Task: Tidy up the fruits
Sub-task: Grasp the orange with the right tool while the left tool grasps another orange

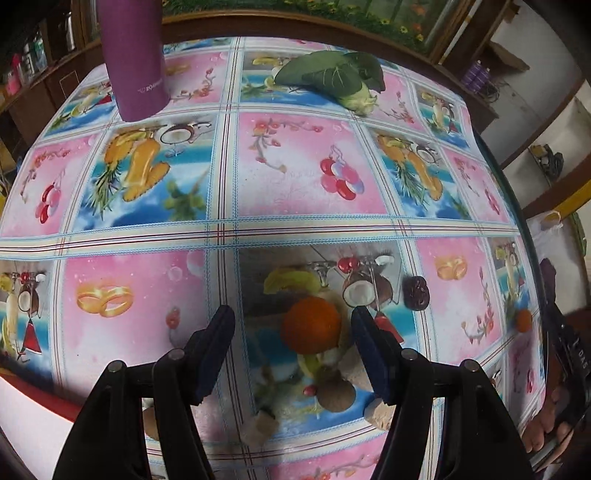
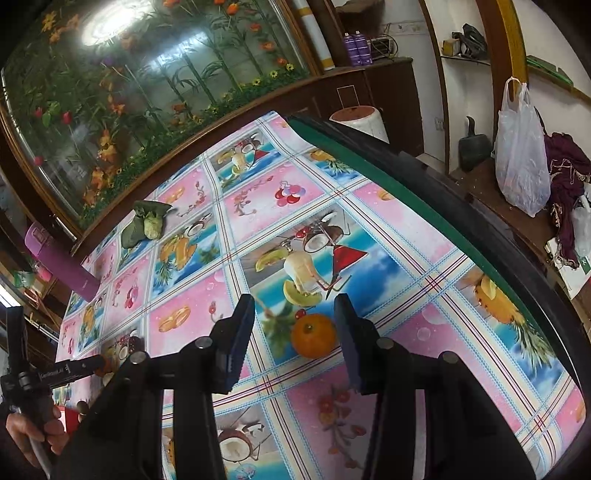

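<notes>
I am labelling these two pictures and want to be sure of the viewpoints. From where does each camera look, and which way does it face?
Left wrist: sits on the left gripper, looking down across the table at an orange between its open fingers; the person's other hand shows at right.
Right wrist: sits on the right gripper, facing another orange and the table's far corner; the left hand shows at lower left.
Shared: tablecloth, purple bottle, leafy vegetable.

Dim indoor light; lamp glare on glass panel (image 2: pixel 99 26); strong fisheye bending, dark blurred corners.
</notes>
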A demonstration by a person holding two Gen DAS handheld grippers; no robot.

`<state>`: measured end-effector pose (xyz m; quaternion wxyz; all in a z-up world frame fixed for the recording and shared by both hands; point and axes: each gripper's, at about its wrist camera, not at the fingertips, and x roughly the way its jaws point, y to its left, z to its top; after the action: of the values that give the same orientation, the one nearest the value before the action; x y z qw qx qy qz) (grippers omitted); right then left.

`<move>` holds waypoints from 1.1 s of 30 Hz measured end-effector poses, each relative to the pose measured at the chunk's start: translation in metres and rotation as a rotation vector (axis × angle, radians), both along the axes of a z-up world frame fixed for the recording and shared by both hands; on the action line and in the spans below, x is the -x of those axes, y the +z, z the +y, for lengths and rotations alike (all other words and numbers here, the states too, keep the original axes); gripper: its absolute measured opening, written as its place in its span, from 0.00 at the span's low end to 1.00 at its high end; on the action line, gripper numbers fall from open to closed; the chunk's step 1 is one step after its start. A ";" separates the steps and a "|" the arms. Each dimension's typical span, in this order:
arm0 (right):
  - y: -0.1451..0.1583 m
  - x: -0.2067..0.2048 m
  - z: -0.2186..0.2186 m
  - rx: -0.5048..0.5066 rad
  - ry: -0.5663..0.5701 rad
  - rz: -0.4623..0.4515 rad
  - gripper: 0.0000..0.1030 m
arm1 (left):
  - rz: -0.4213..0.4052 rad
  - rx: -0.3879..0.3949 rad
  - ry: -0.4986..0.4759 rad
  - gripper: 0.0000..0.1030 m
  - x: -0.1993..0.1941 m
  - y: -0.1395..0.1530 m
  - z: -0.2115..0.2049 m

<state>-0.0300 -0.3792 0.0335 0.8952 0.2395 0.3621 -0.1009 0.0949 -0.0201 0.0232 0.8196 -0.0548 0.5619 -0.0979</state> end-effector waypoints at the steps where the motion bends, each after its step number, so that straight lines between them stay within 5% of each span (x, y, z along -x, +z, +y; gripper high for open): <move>1: 0.000 -0.001 0.000 -0.001 0.000 0.002 0.44 | 0.006 0.011 0.006 0.62 -0.001 -0.002 -0.001; 6: -0.004 -0.002 -0.007 -0.024 0.001 0.035 0.44 | 0.013 0.008 -0.001 0.61 -0.002 -0.005 -0.006; 8: -0.009 -0.003 -0.014 -0.070 -0.004 0.054 0.44 | 0.015 0.022 -0.010 0.54 -0.003 -0.004 -0.009; 10: -0.013 -0.002 -0.021 -0.121 -0.014 0.061 0.44 | 0.016 0.025 -0.021 0.37 -0.005 -0.004 -0.011; 14: -0.017 -0.004 -0.021 -0.150 -0.009 0.075 0.44 | 0.008 0.027 -0.041 0.32 -0.003 -0.004 -0.014; 25: -0.031 -0.022 0.002 0.031 -0.010 0.185 0.44 | 0.015 0.085 -0.024 0.31 -0.002 -0.002 0.000; 33: -0.033 -0.026 0.027 0.241 0.011 0.197 0.30 | -0.031 0.092 -0.004 0.31 0.018 0.018 0.023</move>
<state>-0.0043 -0.3522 0.0007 0.8781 0.1173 0.4348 -0.1619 0.0771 0.0025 0.0408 0.8247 -0.0900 0.5439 -0.1261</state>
